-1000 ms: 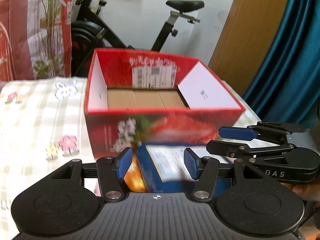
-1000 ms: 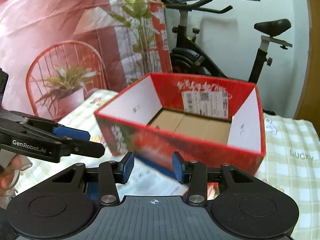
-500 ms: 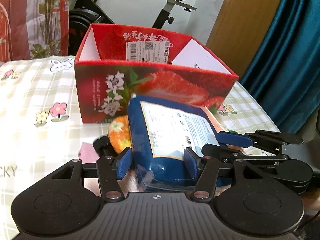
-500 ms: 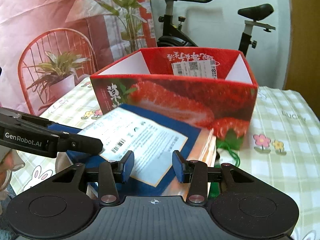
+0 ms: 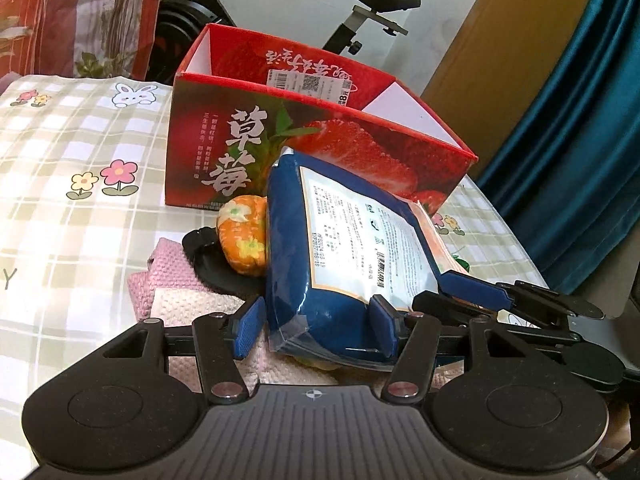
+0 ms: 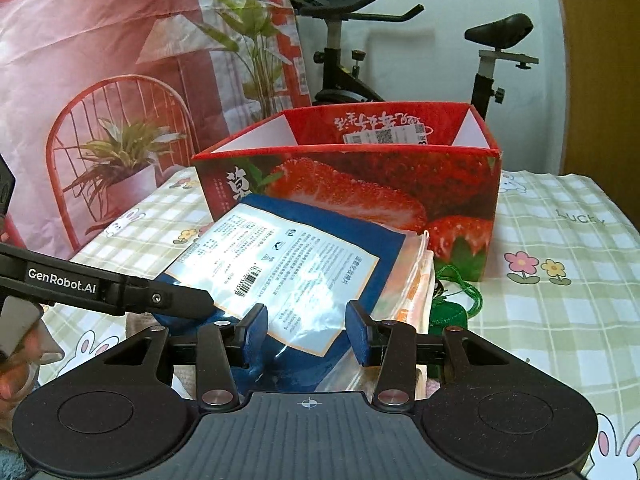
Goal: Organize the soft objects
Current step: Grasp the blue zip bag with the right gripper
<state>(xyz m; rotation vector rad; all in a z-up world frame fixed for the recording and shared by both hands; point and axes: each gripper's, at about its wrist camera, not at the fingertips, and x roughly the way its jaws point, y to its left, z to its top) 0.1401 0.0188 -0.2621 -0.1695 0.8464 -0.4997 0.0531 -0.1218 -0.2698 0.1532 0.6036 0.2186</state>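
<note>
Two hand-held grippers flank a glossy blue plastic pouch with a white printed label: left hand-held gripper jaws apart around its near corner, right hand-held gripper jaws apart over its lower edge. "GenRobot.AI" reads on the left one. Beside the pouch lie an orange flowered cushion and pink knitted cloths. Behind stands an open red strawberry-printed cardboard box, free checked table on its right

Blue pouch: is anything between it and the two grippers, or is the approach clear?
Nothing visible blocks either one. The blue pouch already sits between the open fingers of the left gripper, and its near edge lies between those of the right gripper. The strawberry box stands just behind it, top open.
</note>
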